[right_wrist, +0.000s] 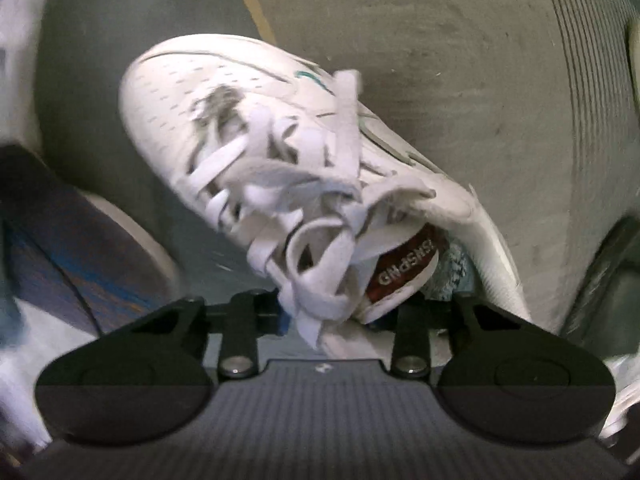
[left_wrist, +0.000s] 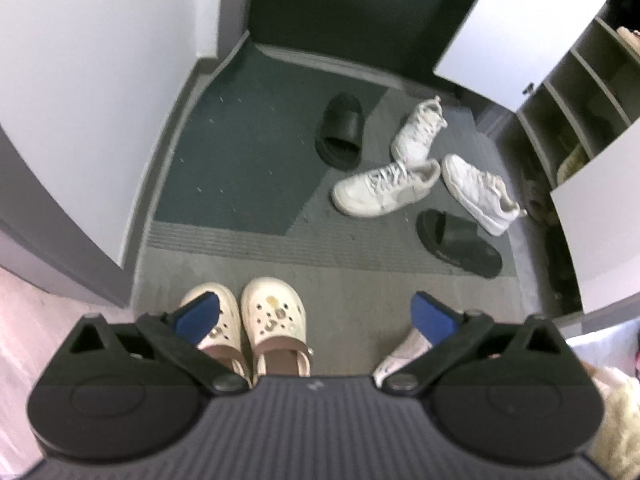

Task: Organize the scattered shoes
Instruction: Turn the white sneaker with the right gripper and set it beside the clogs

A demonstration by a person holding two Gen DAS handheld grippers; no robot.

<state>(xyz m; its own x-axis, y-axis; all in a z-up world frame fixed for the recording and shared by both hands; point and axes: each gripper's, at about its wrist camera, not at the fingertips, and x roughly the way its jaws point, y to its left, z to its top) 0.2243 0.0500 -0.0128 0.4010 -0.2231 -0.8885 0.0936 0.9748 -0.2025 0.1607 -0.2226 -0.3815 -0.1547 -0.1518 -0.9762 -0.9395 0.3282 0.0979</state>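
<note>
One white laced leather sneaker (right_wrist: 280, 160) in my right gripper (right_wrist: 332, 312); most of the shoes lie loose on the floor ahead.

My right gripper's jaws are drawn close at the sneaker's collar and tongue, seemingly pinching it, toe pointing away from me; my left gripper (left_wrist: 316, 312) hangs spread and empty; just beneath it a pair of cream perforated clogs (left_wrist: 248, 320) sits neatly side by side; further ahead and to the right three white lace-up sneakers (left_wrist: 386, 192) and two black rubber slides (left_wrist: 340, 130) lie scattered at odd angles on the grey-green entry mat (left_wrist: 224, 160); the open white shoe cabinet (left_wrist: 576, 92) stands far right; I judge most sorting remains.
</note>
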